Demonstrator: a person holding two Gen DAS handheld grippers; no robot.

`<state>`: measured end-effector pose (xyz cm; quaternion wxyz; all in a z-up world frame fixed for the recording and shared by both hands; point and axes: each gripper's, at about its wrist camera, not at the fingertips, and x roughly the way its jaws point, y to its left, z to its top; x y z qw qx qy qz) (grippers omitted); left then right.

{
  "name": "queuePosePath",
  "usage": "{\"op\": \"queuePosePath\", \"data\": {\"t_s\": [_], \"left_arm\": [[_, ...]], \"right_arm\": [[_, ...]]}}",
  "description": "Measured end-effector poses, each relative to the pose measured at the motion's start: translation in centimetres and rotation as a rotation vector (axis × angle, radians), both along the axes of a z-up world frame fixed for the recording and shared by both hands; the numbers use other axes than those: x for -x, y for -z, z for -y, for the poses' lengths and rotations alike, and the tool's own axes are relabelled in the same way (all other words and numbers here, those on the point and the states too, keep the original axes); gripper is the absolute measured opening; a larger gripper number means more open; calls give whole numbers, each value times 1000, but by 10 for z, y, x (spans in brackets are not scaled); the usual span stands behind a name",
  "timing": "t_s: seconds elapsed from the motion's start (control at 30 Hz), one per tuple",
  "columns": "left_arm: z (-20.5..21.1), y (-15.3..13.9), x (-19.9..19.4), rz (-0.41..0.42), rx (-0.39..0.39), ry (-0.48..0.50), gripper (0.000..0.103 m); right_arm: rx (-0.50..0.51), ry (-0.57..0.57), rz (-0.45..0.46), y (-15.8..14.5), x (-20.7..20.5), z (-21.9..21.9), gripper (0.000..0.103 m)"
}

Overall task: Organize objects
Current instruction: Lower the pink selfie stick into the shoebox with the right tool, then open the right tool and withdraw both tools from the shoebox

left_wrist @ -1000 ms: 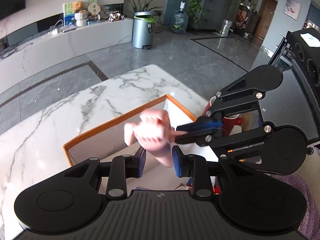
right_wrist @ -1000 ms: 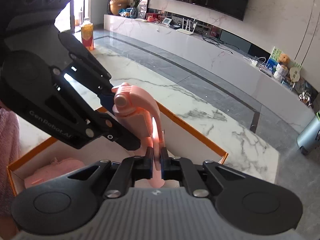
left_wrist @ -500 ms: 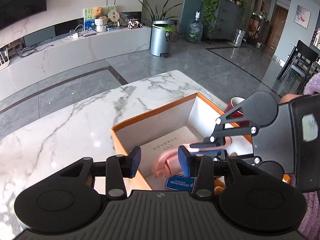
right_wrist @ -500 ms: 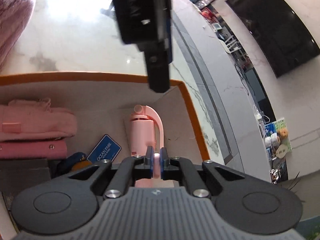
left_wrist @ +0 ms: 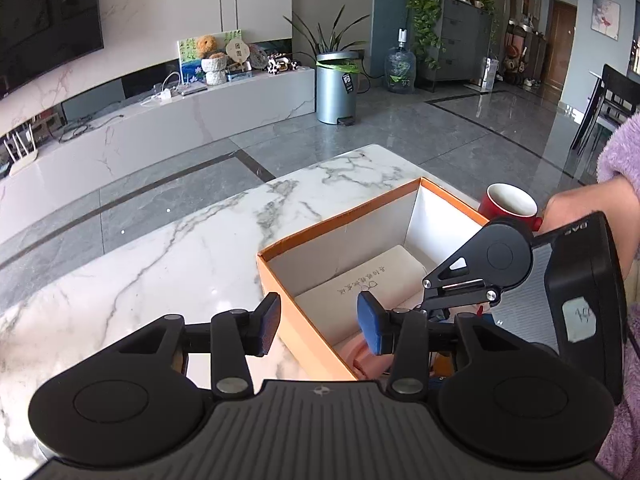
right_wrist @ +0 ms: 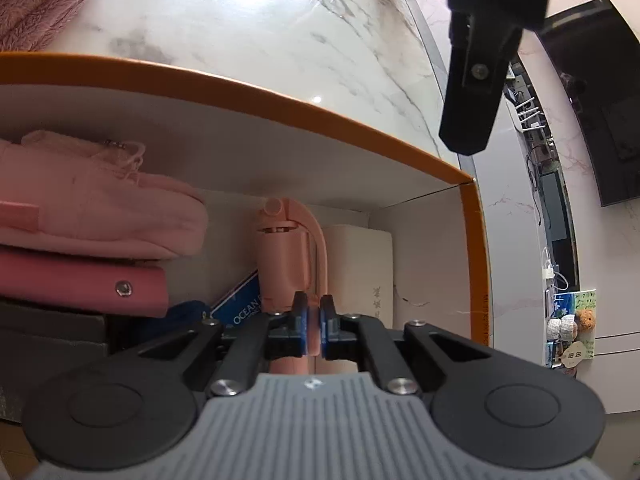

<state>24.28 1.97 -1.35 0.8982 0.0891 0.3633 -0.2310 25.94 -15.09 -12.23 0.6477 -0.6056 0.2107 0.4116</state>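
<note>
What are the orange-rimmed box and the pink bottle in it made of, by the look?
Orange-rimmed box: likely rigid cardboard, matte white inside, with thin flat walls and a crisp seam at the corner. Pink bottle: probably moulded plastic, smooth satin finish, with a curved one-piece handle; can't rule out silicone.

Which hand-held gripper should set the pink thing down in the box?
Right. The right hand-held gripper already clamps the pink bottle inside the orange box; the left hand-held gripper is open and empty.
</note>
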Motion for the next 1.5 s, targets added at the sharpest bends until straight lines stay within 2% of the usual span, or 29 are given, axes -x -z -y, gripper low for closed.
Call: {"op": "queuePosePath", "data": {"t_s": [0.13,0.3,0.47,0.6,0.73,0.8,0.9,1.0,1.1,1.27,1.5], "left_arm": [[0,2,2,-31,-3,9,51],[12,0,11,-32,-57,42,51],[24,-5,24,-30,-110,72,51],[35,-14,40,2,-143,93,51],[48,-29,58,71,-186,84,62],[56,-38,68,119,-206,65,70],[65,-48,84,173,-216,25,78],[70,-54,97,195,-210,-30,84],[70,-55,110,216,-170,-91,87],[70,-45,130,200,-117,-187,88],[72,-24,151,179,-118,-309,88]], "right_arm": [[-4,27,-18,2,2,-5,6],[-80,148,-123,-9,-13,-3,8],[-176,274,-213,-35,-26,10,21],[-278,378,-256,-64,-22,29,21],[-430,551,-321,-99,-21,60,21],[-520,653,-355,-118,-14,75,29],[-653,754,-391,-137,2,93,32],[-765,827,-370,-154,30,106,41],[-837,890,-312,-155,55,113,42],[-945,950,-262,-145,99,119,43],[-1022,1005,-202,-114,142,120,44]]}}
